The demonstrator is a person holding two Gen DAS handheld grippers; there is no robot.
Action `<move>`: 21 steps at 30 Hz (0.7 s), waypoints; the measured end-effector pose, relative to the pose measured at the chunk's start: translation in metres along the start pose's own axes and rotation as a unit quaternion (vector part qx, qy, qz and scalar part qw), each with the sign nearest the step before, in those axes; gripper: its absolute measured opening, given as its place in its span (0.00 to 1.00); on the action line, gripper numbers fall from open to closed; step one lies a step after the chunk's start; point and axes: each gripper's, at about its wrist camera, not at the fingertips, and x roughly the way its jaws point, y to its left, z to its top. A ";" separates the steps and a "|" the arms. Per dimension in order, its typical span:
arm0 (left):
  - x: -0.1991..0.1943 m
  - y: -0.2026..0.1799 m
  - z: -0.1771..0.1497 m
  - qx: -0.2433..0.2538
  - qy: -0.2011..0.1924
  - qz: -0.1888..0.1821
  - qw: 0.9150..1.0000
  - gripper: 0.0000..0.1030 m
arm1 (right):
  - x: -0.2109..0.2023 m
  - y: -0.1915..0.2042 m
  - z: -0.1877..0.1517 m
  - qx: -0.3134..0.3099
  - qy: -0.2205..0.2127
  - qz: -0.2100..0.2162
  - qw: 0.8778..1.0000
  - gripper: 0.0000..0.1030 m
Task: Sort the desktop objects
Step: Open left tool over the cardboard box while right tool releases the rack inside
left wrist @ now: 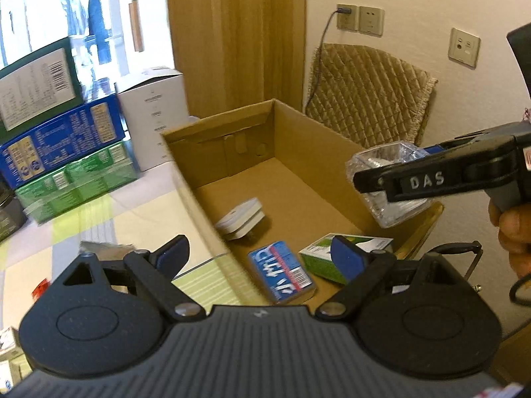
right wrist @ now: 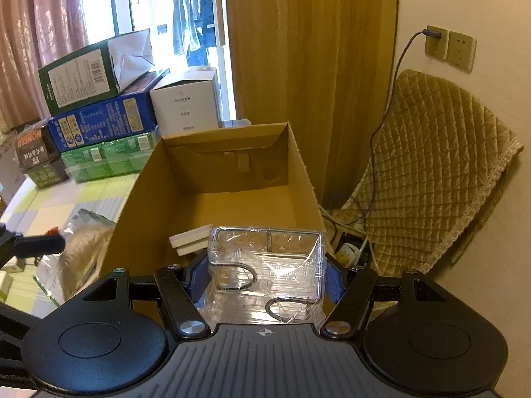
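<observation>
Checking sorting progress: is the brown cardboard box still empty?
No: the brown cardboard box already holds a blue packet, a green carton and a white box.

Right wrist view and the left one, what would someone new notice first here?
First, the right gripper clamping a clear plastic-wrapped container over the open cardboard box. Inside the box lie a blue packet, a green carton and a white box. The left gripper hangs open and empty at the box's near edge.
</observation>
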 end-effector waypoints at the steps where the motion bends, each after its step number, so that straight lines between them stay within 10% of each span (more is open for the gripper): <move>1: -0.003 0.004 -0.002 -0.004 -0.001 0.003 1.000 0.87 | 0.001 0.001 0.001 0.001 0.000 0.004 1.000 0.62; 21: -0.087 0.095 -0.085 -0.095 0.009 0.091 0.991 0.87 | -0.037 0.057 0.001 0.012 -0.033 0.060 0.998 0.78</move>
